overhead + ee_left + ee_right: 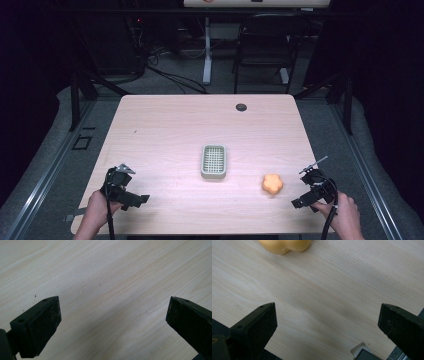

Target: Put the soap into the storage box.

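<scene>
From the high view I saw the pale wooden desk [165, 130] with a green slotted tray [214, 161] at its centre and an orange flower-shaped piece [272, 184] lower right of it, apart from the tray. My left gripper [131, 197] sat in the lower left of the frame, my right gripper [306, 199] in the lower right, just beside the orange piece.

In the left gripper view the jaws stood spread wide over bare desk, nothing between them.

In the right gripper view the jaws were likewise spread with nothing between them, and the orange piece [285, 245] lay at the top edge, left of centre, well clear of both jaws.
</scene>
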A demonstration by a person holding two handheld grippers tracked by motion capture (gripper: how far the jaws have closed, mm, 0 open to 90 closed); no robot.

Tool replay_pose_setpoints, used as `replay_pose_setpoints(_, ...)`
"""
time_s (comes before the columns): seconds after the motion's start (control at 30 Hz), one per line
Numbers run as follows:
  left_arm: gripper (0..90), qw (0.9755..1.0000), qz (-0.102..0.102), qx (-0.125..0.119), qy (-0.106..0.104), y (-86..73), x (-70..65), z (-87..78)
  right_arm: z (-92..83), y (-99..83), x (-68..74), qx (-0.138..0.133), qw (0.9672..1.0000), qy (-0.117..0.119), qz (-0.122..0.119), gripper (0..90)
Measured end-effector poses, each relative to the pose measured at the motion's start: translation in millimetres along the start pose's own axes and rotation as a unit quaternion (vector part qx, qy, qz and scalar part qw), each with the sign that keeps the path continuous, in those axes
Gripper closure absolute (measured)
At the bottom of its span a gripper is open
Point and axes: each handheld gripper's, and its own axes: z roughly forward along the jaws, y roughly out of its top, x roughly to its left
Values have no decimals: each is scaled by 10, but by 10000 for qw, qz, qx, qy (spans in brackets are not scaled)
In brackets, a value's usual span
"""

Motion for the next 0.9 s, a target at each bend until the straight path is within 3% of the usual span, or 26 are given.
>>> replay_pose_setpoints(0.53, 1, 10000, -7, 1, -3, 1, -8, -3, -29, 36, 54, 19, 9999, 123, -114, 2)
replay_pose_setpoints(0.9, 1, 10000, -3, -4, 4, 0, -5, -3, -75, 133, 128, -29, 9996, 68, -275, 0)
